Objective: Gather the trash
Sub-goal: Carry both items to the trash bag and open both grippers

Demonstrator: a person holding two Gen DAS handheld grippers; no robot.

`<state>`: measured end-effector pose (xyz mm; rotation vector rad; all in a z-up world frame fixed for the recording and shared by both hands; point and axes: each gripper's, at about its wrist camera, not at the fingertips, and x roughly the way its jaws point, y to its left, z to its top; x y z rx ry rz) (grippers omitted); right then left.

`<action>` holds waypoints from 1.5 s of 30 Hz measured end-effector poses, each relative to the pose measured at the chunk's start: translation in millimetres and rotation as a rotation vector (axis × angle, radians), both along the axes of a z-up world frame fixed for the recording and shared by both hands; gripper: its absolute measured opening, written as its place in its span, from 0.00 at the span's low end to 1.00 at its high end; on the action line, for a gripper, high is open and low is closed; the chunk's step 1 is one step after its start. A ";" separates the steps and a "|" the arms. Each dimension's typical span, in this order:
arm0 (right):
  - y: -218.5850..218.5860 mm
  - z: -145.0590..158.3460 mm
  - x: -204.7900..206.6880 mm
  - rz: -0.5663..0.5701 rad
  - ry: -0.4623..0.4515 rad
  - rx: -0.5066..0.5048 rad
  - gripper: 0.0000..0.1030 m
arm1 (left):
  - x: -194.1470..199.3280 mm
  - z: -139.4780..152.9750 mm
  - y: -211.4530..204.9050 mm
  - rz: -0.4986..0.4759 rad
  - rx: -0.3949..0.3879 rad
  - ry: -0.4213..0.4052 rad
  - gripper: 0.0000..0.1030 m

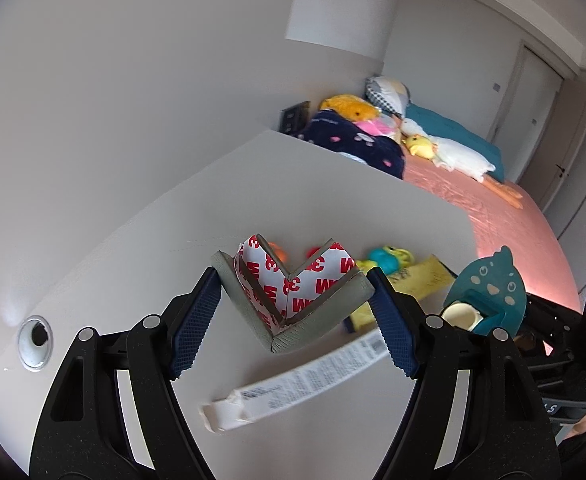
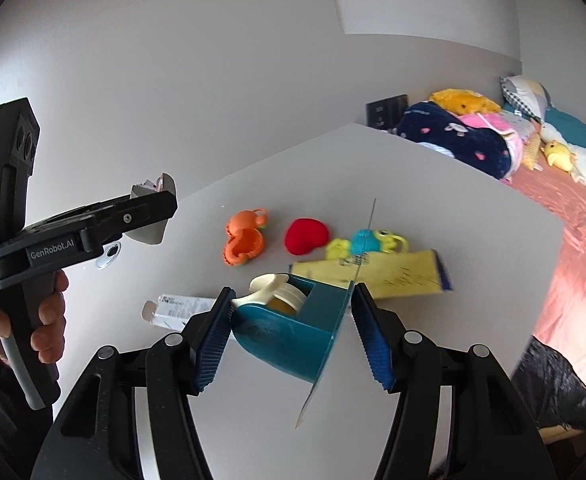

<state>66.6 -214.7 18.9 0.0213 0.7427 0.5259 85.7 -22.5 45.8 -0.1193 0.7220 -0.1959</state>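
Observation:
My left gripper point(image 1: 293, 300) is shut on a grey foam corner guard point(image 1: 289, 296) with red-lettered white tape backing, held above the white table point(image 1: 141, 248). In the right wrist view the left gripper point(image 2: 149, 212) is at the left, holding the guard point(image 2: 153, 236) in the air. My right gripper point(image 2: 291, 320) is shut on a teal toy package point(image 2: 293, 328) with a cream part inside; this package also shows in the left wrist view point(image 1: 489, 292). A torn white paper box point(image 1: 293, 384) lies on the table below the guard, also seen in the right wrist view point(image 2: 177, 308).
An orange toy point(image 2: 245, 236), a red heart point(image 2: 305, 236), a blue-green toy point(image 2: 369, 242) and a yellow packet point(image 2: 393, 276) lie on the table. A cable hole point(image 1: 35, 342) sits at the left. A bed point(image 1: 505, 216) with plush toys lies beyond the table's far edge.

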 end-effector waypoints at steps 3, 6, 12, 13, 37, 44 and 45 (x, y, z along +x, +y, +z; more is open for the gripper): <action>-15.6 2.3 -9.4 -0.023 -0.005 0.012 0.59 | -2.9 0.2 -13.2 -0.018 -0.005 -0.001 0.71; -29.6 3.6 -17.1 -0.044 -0.009 0.020 0.59 | -7.1 -0.3 -30.9 -0.045 -0.001 -0.001 0.71; -56.5 4.5 -29.4 -0.082 -0.017 0.041 0.59 | -15.2 -0.7 -56.3 -0.085 -0.003 0.004 0.71; -61.2 4.5 -30.4 -0.089 -0.017 0.044 0.59 | -16.5 -0.8 -59.4 -0.089 -0.003 0.005 0.71; -180.0 -5.0 -71.1 -0.271 -0.027 0.103 0.59 | -43.4 -17.5 -180.8 -0.277 0.031 0.040 0.71; -213.6 -7.3 -83.7 -0.336 -0.030 0.106 0.59 | -50.6 -21.9 -215.7 -0.348 0.054 0.046 0.71; -219.0 -7.9 -85.4 -0.349 -0.029 0.106 0.59 | -51.1 -22.5 -219.9 -0.358 0.057 0.047 0.71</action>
